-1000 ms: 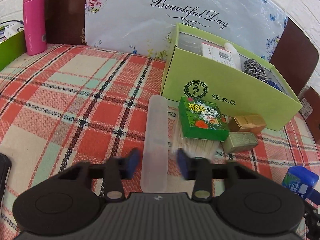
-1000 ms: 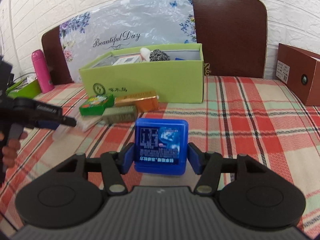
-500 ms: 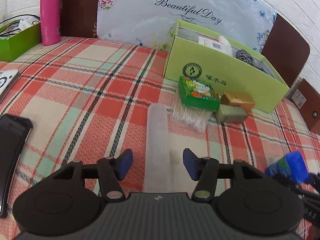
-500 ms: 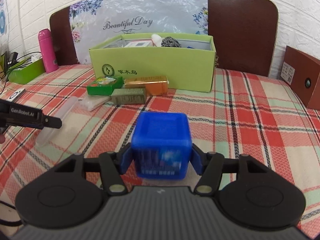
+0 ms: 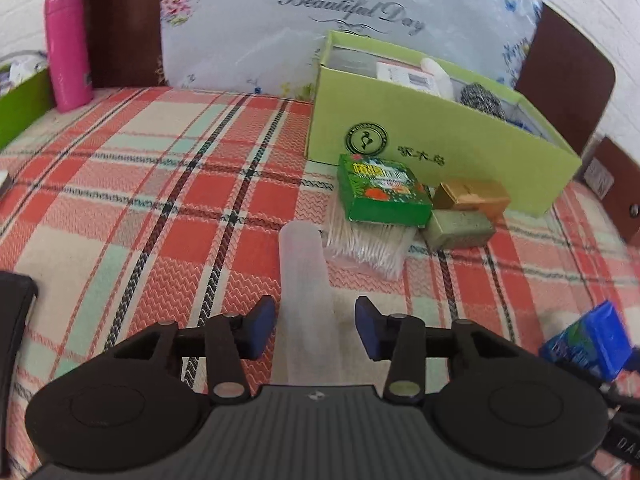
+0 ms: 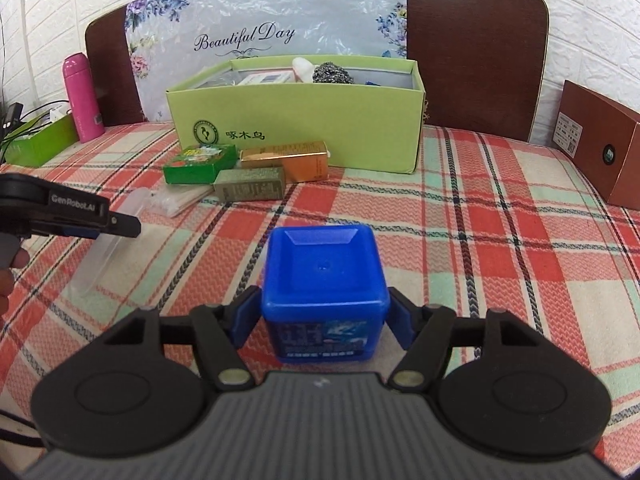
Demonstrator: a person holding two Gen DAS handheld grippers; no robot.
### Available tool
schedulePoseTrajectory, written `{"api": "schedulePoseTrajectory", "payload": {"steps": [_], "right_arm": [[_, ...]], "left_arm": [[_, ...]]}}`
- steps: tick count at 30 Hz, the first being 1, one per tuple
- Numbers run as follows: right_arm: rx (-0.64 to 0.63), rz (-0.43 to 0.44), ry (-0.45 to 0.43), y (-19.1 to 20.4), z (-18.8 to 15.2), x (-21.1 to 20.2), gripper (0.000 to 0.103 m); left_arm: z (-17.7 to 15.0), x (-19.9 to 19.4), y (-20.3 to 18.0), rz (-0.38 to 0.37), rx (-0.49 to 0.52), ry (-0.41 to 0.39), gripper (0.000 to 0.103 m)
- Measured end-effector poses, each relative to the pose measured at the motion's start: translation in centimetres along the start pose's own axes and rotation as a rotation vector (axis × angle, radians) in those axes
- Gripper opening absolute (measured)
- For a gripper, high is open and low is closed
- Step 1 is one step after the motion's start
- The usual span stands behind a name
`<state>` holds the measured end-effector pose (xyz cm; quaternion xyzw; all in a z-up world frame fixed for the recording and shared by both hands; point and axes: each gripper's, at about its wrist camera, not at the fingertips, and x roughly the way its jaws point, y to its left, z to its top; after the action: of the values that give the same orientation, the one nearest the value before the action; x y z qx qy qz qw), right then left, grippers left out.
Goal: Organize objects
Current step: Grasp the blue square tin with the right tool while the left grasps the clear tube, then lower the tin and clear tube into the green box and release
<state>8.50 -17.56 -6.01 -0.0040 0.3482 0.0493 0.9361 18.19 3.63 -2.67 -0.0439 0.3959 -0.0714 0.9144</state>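
A frosted plastic tube (image 5: 306, 280) lies on the plaid cloth, pointing away from me. My left gripper (image 5: 315, 322) straddles its near end. The jaws are closing, with a gap still showing on each side of the tube. From the right wrist view the left gripper (image 6: 120, 224) hovers over the tube (image 6: 96, 264). A blue cube-shaped box (image 6: 324, 264) stands upright on the cloth between the pads of my right gripper (image 6: 323, 316). Those jaws are opening and the pads sit just beside the box walls. The blue box (image 5: 584, 340) also shows at the right of the left wrist view.
A light green open carton (image 6: 296, 120) with items inside stands at the back. Before it lie a green pack (image 5: 380, 192), a bag of thin sticks (image 5: 368, 244), a gold box (image 5: 472, 198) and an olive box (image 5: 460, 230). A pink bottle (image 5: 66, 48) stands far left, a brown box (image 6: 600, 148) far right.
The blue box has turned from label-forward to upright, and the right jaws have spread. The left jaws have widened around the tube and slid back toward its near end.
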Motion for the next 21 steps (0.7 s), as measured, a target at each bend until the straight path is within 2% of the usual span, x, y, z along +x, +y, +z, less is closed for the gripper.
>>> {"api": "schedulePoseTrajectory", "payload": {"steps": [1, 3, 5, 6, 8, 11, 15, 21], "right_arm": [[0.002, -0.005, -0.003, -0.1, 0.0, 0.0, 0.065], [0.005, -0.009, -0.003, -0.3, 0.0, 0.0, 0.055], [0.012, -0.002, -0.003, -0.4, -0.1, 0.2, 0.055], [0.009, -0.003, -0.007, -0.3, -0.1, 0.2, 0.055], [0.010, -0.001, -0.011, -0.3, -0.2, 0.2, 0.055], [0.055, 0.037, -0.008, -0.8, 0.2, 0.0, 0.054], [0.079, 0.096, -0.049, -1.1, 1.8, -0.9, 0.054], [0.075, 0.143, -0.179, -2.0, 6.8, -1.6, 0.054]], "left_arm": [[-0.2, 0.0, 0.0, 0.002, 0.008, -0.001, 0.045], [-0.4, -0.1, 0.0, 0.003, 0.011, -0.011, 0.046], [-0.7, -0.1, 0.0, 0.002, 0.020, -0.021, 0.046], [-0.7, -0.1, -0.1, 0.006, 0.031, -0.024, 0.043], [-0.7, -0.3, -0.1, 0.012, 0.033, -0.021, 0.030], [-0.1, -1.2, 0.6, -0.067, -0.039, -0.008, 0.028], [1.7, -3.6, -0.5, -0.140, -0.020, -0.086, 0.028], [6.6, -6.2, -3.0, -0.223, 0.037, -0.218, 0.028]]}}
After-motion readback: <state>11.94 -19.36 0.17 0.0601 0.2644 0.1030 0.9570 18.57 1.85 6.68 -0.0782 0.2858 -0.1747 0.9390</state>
